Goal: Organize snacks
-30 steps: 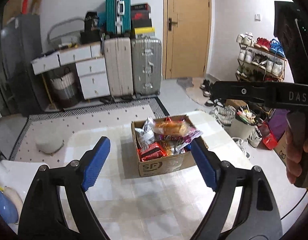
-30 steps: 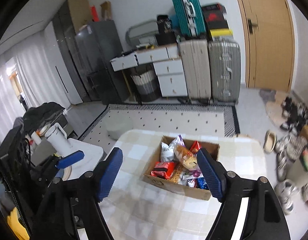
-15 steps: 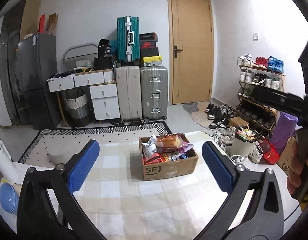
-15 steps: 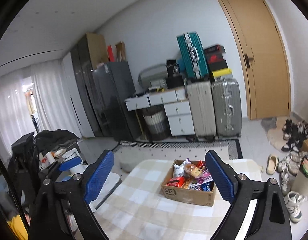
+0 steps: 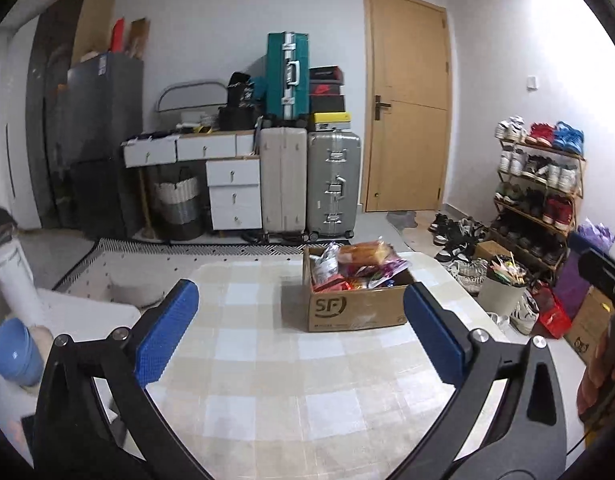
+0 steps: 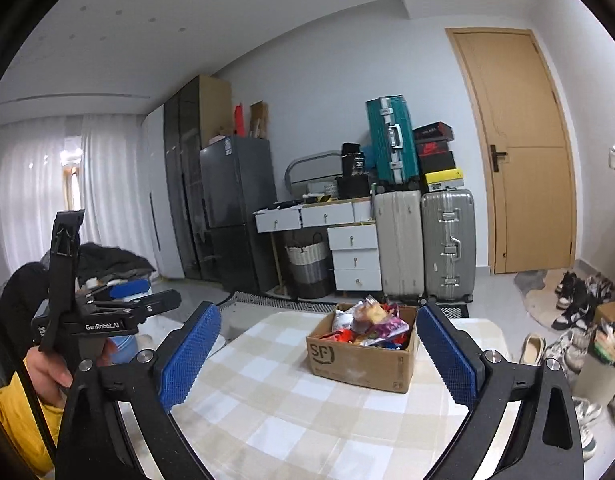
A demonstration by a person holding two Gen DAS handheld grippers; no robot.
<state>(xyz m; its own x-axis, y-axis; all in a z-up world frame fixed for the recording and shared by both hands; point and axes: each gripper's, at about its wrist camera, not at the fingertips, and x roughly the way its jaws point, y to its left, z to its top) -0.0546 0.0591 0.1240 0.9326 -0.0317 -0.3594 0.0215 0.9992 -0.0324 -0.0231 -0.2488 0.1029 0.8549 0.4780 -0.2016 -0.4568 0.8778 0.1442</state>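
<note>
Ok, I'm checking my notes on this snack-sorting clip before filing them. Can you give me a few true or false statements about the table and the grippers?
1. The cardboard box on the checked table holds snack packets. True.
2. The left gripper is shut on a packet. False: it is open, nothing between its fingers.
3. The box is empty. False: packets fill it, a bread pack on top.
4. The right gripper has nothing between its fingers. True; its jaws are opening.
5. The box bears the letters SF. True.
</note>
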